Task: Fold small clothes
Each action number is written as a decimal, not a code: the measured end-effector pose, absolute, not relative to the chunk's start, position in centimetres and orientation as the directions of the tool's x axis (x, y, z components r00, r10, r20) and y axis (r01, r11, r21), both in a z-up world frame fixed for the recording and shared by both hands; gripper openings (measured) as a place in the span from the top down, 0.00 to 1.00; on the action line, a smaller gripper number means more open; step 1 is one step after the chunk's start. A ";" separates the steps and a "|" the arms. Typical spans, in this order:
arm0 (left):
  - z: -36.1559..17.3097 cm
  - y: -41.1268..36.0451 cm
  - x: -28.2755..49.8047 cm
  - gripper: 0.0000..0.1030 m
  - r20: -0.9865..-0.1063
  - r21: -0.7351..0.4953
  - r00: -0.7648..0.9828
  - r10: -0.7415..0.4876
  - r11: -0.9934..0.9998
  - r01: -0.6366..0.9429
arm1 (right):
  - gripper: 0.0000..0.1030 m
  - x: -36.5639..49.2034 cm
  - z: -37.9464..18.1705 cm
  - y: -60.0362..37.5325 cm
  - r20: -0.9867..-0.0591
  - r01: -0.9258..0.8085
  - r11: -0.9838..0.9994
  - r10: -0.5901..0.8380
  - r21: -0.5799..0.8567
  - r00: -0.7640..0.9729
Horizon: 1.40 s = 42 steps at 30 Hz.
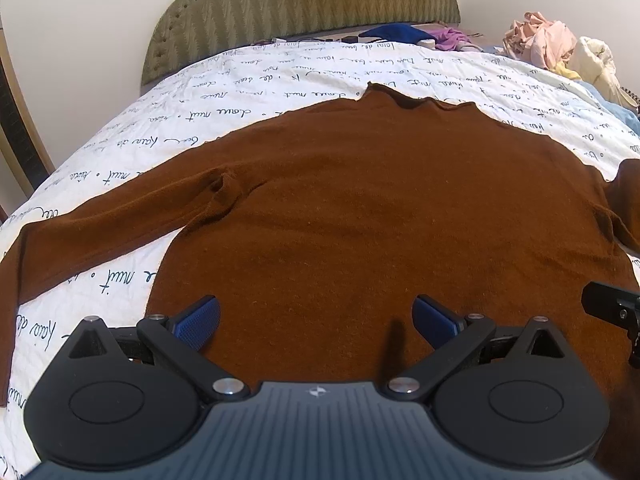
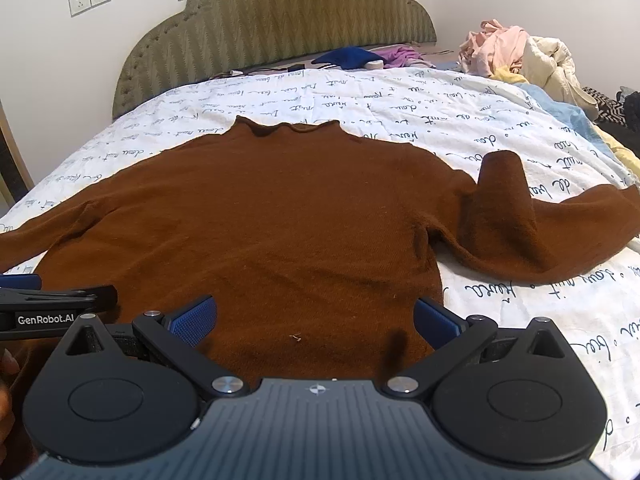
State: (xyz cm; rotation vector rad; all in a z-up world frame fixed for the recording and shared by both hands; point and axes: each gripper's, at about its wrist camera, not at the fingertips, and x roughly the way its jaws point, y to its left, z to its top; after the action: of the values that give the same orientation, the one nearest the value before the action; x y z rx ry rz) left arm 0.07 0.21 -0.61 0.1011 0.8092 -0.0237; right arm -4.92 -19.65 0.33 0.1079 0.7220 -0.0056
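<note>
A rust-brown long-sleeved sweater (image 1: pixel 360 208) (image 2: pixel 272 216) lies flat on the bed, collar toward the headboard. Its left sleeve (image 1: pixel 100 236) stretches out straight to the left. The right sleeve (image 2: pixel 520 224) is bent, with its cuff end standing up in a hump. My left gripper (image 1: pixel 316 322) hovers open over the sweater's lower left hem, nothing between its blue pads (image 1: pixel 198 322). My right gripper (image 2: pixel 316 320) hangs open over the lower right hem, also holding nothing. Each gripper's edge shows at the side of the other's view.
The bed carries a white cover with dark script print (image 1: pixel 200 120) (image 2: pixel 540 312). A green padded headboard (image 2: pixel 280 16) stands behind. A pile of pale clothes (image 2: pixel 516 56) sits at the far right, and blue and purple garments (image 2: pixel 352 58) lie near the headboard.
</note>
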 end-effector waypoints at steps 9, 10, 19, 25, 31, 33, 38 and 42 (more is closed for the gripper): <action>-0.8 0.0 0.2 0.00 -0.733 0.089 0.680 0.023 0.994 0.062 | 0.00 -5.0 0.3 -19.5 -0.659 0.038 0.995 0.029 0.087 0.752; -0.8 0.0 0.2 0.00 -0.733 0.089 0.680 0.023 0.994 0.062 | 0.00 -5.0 0.3 -19.5 -0.659 0.038 0.995 0.030 0.088 0.752; -0.9 -0.3 0.2 0.00 -0.737 0.094 0.676 0.025 0.993 0.066 | 0.00 -5.2 0.3 -19.4 -0.659 0.030 0.996 0.036 0.088 0.752; -1.0 -0.4 0.3 0.00 -0.738 0.100 0.674 0.028 0.993 0.068 | 0.00 -5.3 0.3 -19.5 -0.659 0.029 0.995 0.038 0.091 0.752; -1.1 -0.7 0.3 0.00 -0.740 0.109 0.672 0.030 0.991 0.075 | 0.00 -5.4 0.2 -19.7 -0.656 0.028 0.994 0.046 0.102 0.753; -1.1 -0.9 0.3 0.00 -0.742 0.111 0.670 0.030 0.991 0.078 | 0.00 -5.5 0.2 -19.9 -0.655 0.027 0.994 0.050 0.108 0.754; -1.1 -1.3 0.3 0.00 -0.743 0.115 0.668 0.029 0.990 0.085 | 0.00 -5.5 0.3 -20.0 -0.655 0.028 0.993 0.052 0.111 0.754; -1.1 -1.7 0.3 0.00 -0.743 0.118 0.669 0.026 0.989 0.092 | 0.00 -5.8 0.5 -20.5 -0.636 0.033 0.991 0.060 0.133 0.769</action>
State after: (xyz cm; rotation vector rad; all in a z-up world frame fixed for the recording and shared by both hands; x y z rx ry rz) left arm 0.33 -1.68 -1.05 0.1503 0.8377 -0.0373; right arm -5.78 -20.53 0.46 0.1398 0.6936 0.0147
